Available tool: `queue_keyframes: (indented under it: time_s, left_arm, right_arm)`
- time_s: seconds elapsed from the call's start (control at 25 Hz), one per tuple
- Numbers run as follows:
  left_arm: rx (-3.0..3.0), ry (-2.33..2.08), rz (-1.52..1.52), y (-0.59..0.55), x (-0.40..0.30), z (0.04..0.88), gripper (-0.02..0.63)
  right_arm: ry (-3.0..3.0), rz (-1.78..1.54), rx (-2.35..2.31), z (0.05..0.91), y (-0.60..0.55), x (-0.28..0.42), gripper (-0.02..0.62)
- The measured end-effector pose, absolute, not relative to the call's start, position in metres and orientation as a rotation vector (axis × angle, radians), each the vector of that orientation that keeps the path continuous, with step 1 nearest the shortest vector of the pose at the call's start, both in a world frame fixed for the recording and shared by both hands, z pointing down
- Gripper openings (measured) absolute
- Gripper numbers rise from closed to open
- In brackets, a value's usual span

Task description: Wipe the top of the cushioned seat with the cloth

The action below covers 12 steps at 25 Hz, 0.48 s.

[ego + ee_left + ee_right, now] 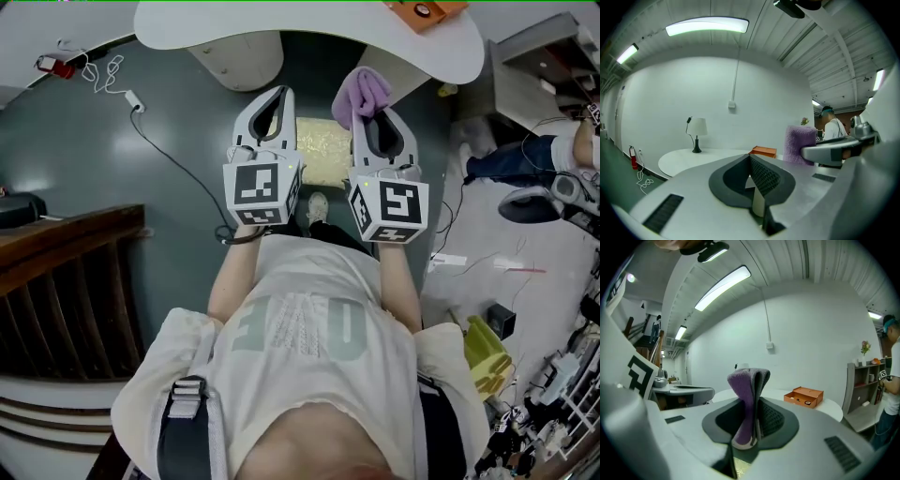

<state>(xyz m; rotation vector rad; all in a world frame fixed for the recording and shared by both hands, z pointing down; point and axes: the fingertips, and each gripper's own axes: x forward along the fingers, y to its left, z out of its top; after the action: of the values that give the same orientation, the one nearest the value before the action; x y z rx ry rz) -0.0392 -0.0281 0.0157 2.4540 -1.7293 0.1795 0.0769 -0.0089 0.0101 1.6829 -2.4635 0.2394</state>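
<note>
Closest in, at the person's chest, the left gripper (pixel 274 98) has its jaws together on nothing, while the right gripper (pixel 378 117) is clamped on a folded purple cloth (pixel 364 92) that stands out past its tips. Farther off, well below and between them, lies the pale cushioned seat (pixel 323 150), with a white table (pixel 309 23) beyond. Pressed down hard, the loose fold may bunch or slip free, leaving bare jaws scraping the cushion.
</note>
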Motion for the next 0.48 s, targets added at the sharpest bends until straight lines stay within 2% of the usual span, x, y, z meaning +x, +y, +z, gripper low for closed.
queue_keyframes:
  time_s: [0.48]
  left_arm:
    - [2.443,-1.722,0.198,-0.065,-0.041,0.023,0.005]
  right_arm:
    - [-2.457,0.322,1.686,0.025,-0.036,0.076,0.083]
